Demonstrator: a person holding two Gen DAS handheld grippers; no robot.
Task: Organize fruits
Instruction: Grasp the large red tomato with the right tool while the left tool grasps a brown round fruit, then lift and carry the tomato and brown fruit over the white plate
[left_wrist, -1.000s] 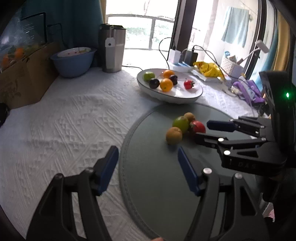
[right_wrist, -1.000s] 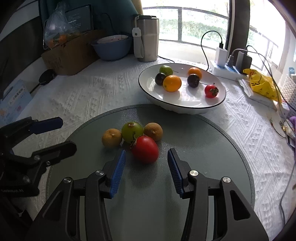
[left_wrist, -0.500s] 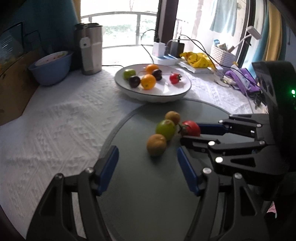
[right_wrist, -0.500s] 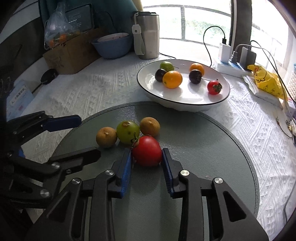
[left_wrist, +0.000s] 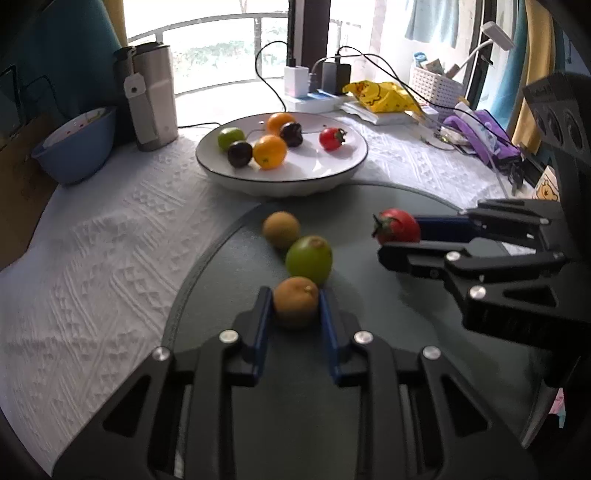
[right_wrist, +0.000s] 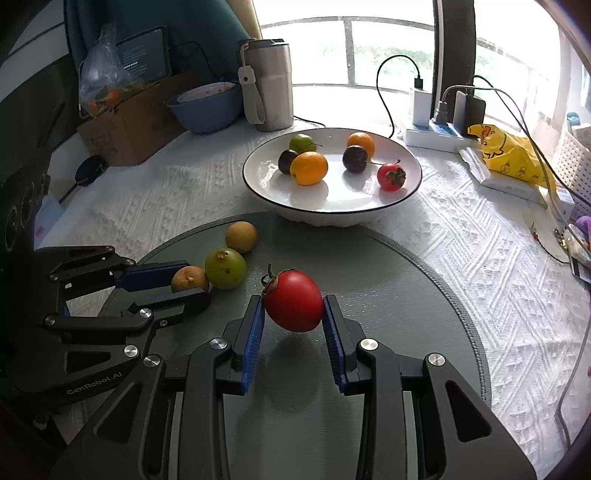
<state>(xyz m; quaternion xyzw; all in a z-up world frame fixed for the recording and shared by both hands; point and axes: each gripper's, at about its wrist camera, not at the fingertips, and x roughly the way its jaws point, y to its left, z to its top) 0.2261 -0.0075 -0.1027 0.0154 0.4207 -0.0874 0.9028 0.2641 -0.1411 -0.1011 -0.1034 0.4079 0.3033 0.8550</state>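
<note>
- Since a second ago: the left tongs (left_wrist: 295, 314) were wide open over bare mat and have now snapped shut around the nearest brown fruit (left_wrist: 295, 301); the right tongs (left_wrist: 399, 240) were open beside the red tomato (left_wrist: 397, 229) and now have it pinched and lifted off the mat.
- Left wrist view: the blue pads sit on both sides of the brown fruit, which looks like it's resting on the grey round mat (left_wrist: 229, 369). The green fruit (left_wrist: 309, 258) is touching it right behind, and a second brown fruit (left_wrist: 280, 229) sits just past that. The white plate (left_wrist: 284, 184) with six fruits in it is beyond the mat edge.
- So I'd lift straight up first, not forward, or the green one probably gets shoved and rolls.
- Right wrist view: the right tongs (right_wrist: 294, 321) are clamped on the tomato (right_wrist: 293, 299), which hangs clear of the mat with its shadow underneath. The plate (right_wrist: 332, 218) is straight ahead; the bare patch at the front middle looks like the easy landing spot.
- The left tongs (right_wrist: 190, 282) are close on the left, so I'd send the tomato first and keep the two apart.
- Round, smooth fruit: set it down low before opening, otherwise it'll likely roll into the others.
</note>
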